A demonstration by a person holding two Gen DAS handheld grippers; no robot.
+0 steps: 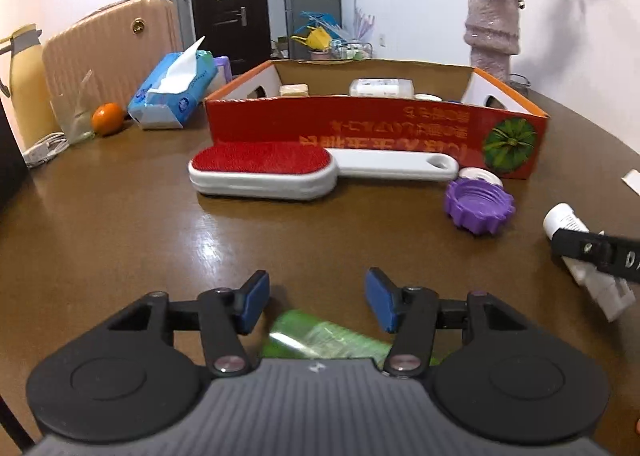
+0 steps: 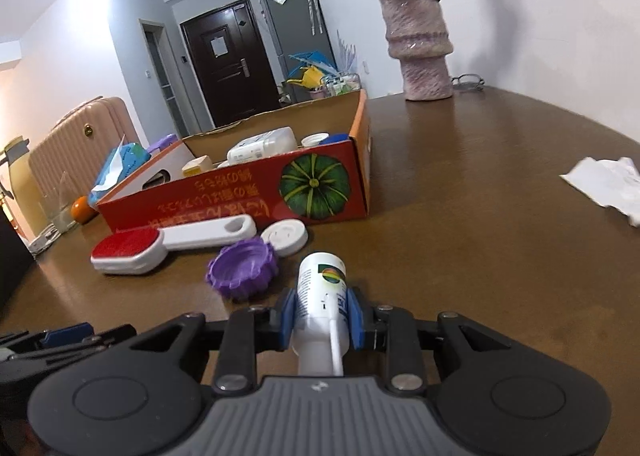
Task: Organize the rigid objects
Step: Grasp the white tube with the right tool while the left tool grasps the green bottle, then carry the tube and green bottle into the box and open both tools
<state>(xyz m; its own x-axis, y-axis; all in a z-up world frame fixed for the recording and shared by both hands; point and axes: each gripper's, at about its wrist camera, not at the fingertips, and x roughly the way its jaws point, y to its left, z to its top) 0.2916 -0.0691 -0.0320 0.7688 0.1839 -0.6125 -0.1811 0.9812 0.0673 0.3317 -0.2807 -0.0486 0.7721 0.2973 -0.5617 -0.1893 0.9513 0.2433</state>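
My left gripper is open low over the brown table, its blue pads apart with nothing between them. A blurred green bottle lies under it, back near its body. My right gripper is shut on a white spray bottle, which points forward; the white spray bottle also shows in the left wrist view. Ahead stands a red cardboard box holding several containers. In front of it lie a red-and-white lint brush, a purple lid and a white lid.
A blue tissue pack, an orange and a beige suitcase sit at the back left. A vase of flowers stands at the back right. Crumpled white paper lies on the table at the right.
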